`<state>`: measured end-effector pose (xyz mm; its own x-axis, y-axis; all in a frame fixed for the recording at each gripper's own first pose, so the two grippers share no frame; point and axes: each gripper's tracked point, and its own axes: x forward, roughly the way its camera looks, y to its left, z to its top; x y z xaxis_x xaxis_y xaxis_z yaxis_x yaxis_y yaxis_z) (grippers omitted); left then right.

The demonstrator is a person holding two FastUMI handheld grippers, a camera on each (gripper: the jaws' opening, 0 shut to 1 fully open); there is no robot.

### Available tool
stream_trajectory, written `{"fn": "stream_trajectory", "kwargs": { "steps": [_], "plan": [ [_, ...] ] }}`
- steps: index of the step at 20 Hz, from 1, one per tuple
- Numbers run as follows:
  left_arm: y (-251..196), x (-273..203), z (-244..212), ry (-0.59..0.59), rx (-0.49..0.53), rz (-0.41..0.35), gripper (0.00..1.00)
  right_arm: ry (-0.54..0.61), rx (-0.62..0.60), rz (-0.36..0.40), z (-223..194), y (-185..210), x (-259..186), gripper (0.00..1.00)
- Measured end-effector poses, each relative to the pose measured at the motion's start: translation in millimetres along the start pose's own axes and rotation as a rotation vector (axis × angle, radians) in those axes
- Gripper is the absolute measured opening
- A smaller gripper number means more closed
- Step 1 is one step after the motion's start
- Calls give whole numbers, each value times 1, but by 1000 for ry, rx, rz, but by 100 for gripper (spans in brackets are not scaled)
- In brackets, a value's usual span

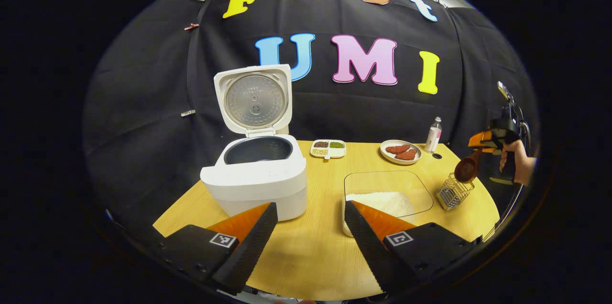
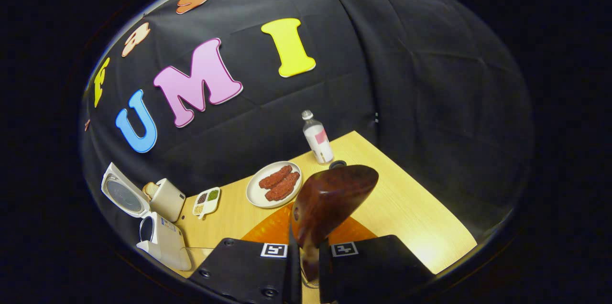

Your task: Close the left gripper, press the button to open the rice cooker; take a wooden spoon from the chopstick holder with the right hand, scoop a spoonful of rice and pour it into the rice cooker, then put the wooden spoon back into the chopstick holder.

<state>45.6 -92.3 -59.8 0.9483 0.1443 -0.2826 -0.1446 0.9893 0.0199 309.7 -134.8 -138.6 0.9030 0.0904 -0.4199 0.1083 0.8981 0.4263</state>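
The rice cooker (image 1: 256,175) sits at the left of a wooden table (image 1: 315,246), lid up, pot exposed, so the button step looks done. The step in hand appears to be the spoon work: the right gripper (image 2: 310,266) has its fingers closed on the handle of the wooden spoon (image 2: 330,199), bowl upward and tilted, in the right gripper view.

In the left gripper view, that right gripper (image 1: 485,144) hangs at the far right edge, held by a hand (image 1: 514,163), with the spoon (image 1: 466,168) angled down just above the wire holder (image 1: 453,192). Whether the spoon is leaving the holder or returning cannot be told; no rice is visible in it.

If rice is not yet scooped, the next move would call for swinging the spoon left to the clear rice container (image 1: 387,194), which sits between cooker and holder, then dipping the bowl into the white rice (image 1: 380,202).

The left gripper (image 1: 311,227) hovers low over the near table edge, jaws wide apart, holding nothing, pointing between cooker and rice container.
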Motion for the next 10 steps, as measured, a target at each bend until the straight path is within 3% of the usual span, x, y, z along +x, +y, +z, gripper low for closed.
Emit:
{"fn": "stream_trajectory", "kwargs": {
  "steps": [3,4,5,10],
  "plan": [
    [18,-7,-17,24,-32,-12,97,-35,-6,56,12,43,-24,18],
    [26,-9,-23,37,-48,-11,98,-40,-5,74,13,59,-30,14],
    [32,-12,-24,39,-68,-16,98,-45,-10,91,13,74,-36,18],
    [55,-18,-20,6,-80,-34,98,-35,-76,184,-10,152,-51,18]
  ]
}}
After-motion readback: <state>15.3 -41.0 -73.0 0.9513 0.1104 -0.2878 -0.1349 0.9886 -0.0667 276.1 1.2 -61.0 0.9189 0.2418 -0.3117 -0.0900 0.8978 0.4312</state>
